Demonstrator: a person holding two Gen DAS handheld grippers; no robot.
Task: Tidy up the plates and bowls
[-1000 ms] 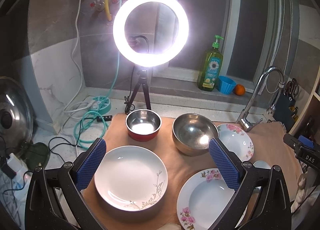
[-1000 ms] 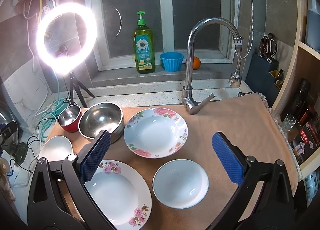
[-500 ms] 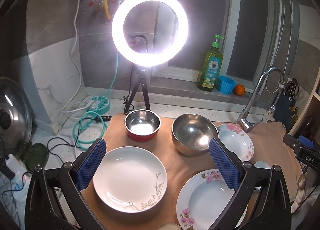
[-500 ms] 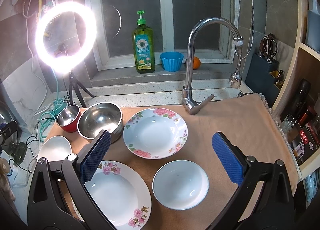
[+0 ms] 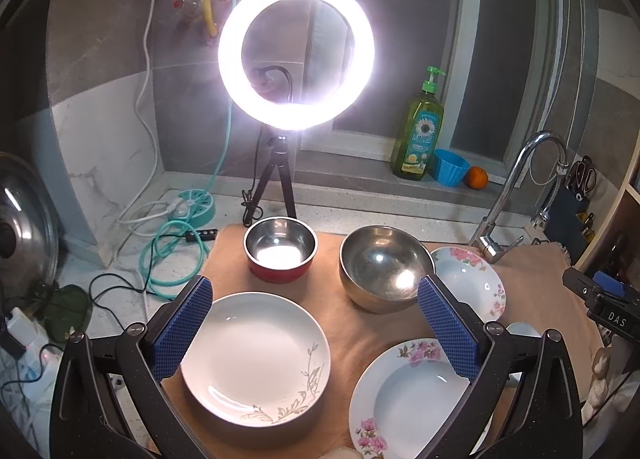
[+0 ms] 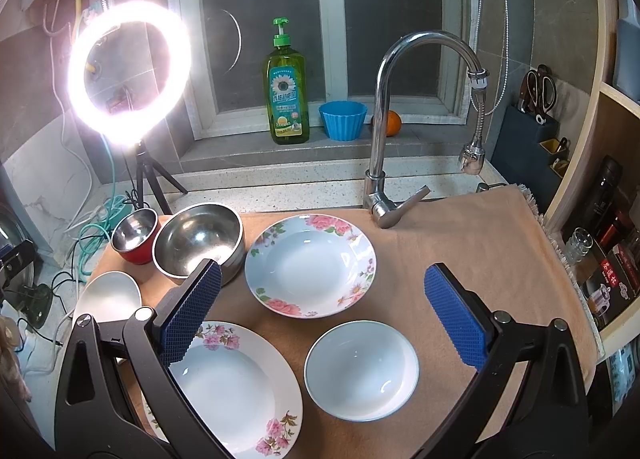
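Left wrist view: left gripper (image 5: 316, 325) fingers wide apart, holding nothing, hovering above the cloth; white plate with a leaf sprig (image 5: 256, 353) sits between and below the pads, likely the nearest pick; red-sided steel bowl (image 5: 281, 249) and larger steel bowl (image 5: 385, 267) side by side behind it, apart; near floral plate (image 5: 408, 399) at lower right, partly hidden by the right finger; far floral plate (image 5: 470, 279) tucked behind the big bowl; ring light (image 5: 296, 53) glares from the back, so bowl interiors are blown out.

Right wrist view: right gripper (image 6: 322, 313) also spread open and empty; small white bowl (image 6: 361, 369) low between the fingers; far floral plate centred beyond it; near floral plate under the left finger; faucet (image 6: 400, 131) behind the tan cloth (image 6: 460, 243); everything laid out singly, nothing stacked, so organizing looks not yet begun.
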